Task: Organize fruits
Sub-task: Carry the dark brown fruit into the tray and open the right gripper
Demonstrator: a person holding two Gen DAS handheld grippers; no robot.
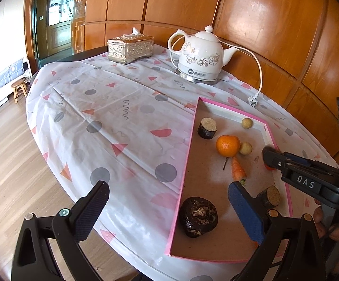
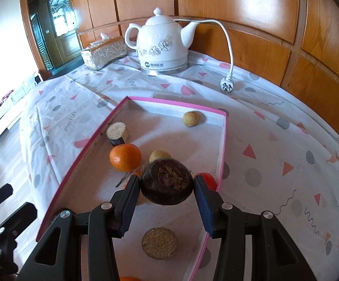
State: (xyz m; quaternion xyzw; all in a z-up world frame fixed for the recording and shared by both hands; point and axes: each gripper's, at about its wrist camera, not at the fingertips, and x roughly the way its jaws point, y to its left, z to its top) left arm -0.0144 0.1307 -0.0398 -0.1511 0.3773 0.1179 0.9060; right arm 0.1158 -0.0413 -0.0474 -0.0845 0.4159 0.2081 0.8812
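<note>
A pink-rimmed tray (image 1: 183, 178) (image 2: 82, 154) lies on the table. In it are an orange (image 1: 227, 145) (image 2: 125, 157), a small carrot (image 1: 238, 169), two small tan round fruits (image 1: 246, 123) (image 1: 246, 148), two cut dark cylinders (image 1: 207, 128) (image 1: 269, 196) and a dark round water chestnut (image 1: 198, 216). My right gripper (image 2: 167, 185) is shut on another dark water chestnut (image 2: 167, 183) and holds it above the tray; it also shows in the left wrist view (image 1: 272, 159). A red fruit (image 2: 208, 180) lies by the tray's right wall. My left gripper (image 1: 167, 210) is open and empty above the tray's left rim.
A white electric kettle (image 1: 200, 57) (image 2: 162, 44) with a loose cord and plug (image 1: 252, 100) (image 2: 227, 84) stands at the back. A silver tissue box (image 1: 129, 48) (image 2: 103, 52) stands left of it. A patterned cloth (image 1: 113, 117) covers the table. Wooden wall panels stand behind.
</note>
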